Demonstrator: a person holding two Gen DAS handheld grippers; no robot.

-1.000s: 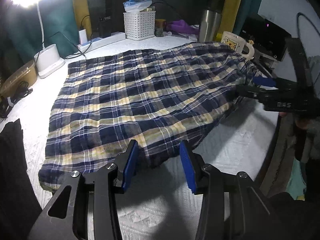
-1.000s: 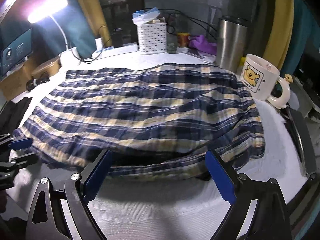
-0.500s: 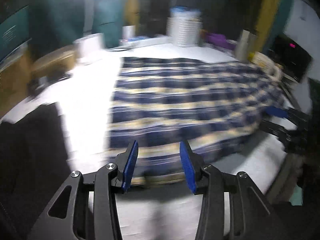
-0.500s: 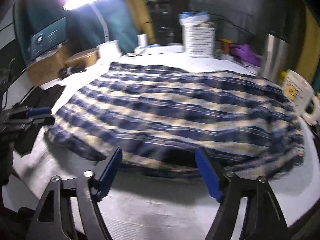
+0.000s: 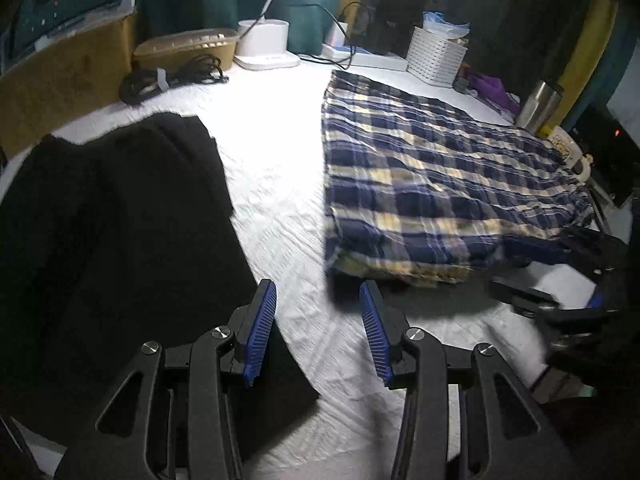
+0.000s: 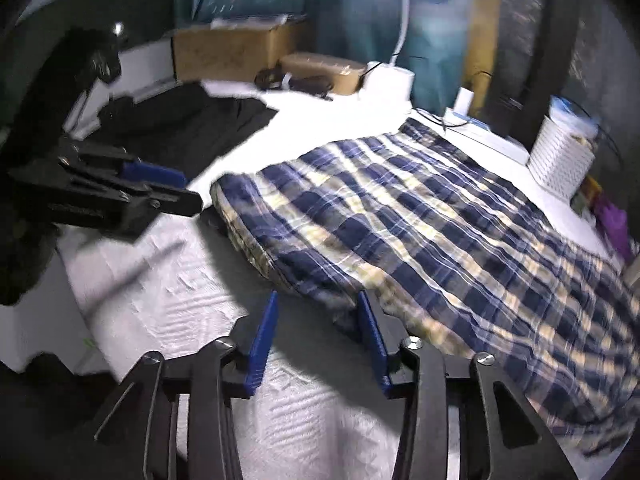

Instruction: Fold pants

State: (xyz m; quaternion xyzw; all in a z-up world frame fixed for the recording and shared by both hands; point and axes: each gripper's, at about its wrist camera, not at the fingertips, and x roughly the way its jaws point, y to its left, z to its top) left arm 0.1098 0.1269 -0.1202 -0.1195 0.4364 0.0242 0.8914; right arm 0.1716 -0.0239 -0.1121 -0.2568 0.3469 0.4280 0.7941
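The blue and yellow plaid pants (image 5: 420,180) lie folded flat on the white table cover (image 5: 280,184). My left gripper (image 5: 316,308) hovers open over bare cover just short of the pants' near left corner, with nothing between its blue pads. In the right wrist view the right gripper (image 6: 318,312) is at the pants' (image 6: 420,220) near edge. Its jaws are closing and the cloth edge lies at its fingertips, unpinched. Each gripper shows in the other's view: the right gripper (image 5: 500,266) blurred at the right, the left gripper (image 6: 192,192) at the left.
A black garment (image 5: 100,240) lies spread to the left of the pants. Along the back stand a white basket (image 5: 436,56), a steel tumbler (image 5: 540,106), a mug (image 5: 568,148), a lamp base (image 5: 264,44), a coiled black cable (image 5: 168,80) and a cardboard box (image 5: 60,92).
Both grippers have moved leftward along the pants' near edge, and both views have swung left. The black garment has come into the left view. The right jaws have narrowed a lot.
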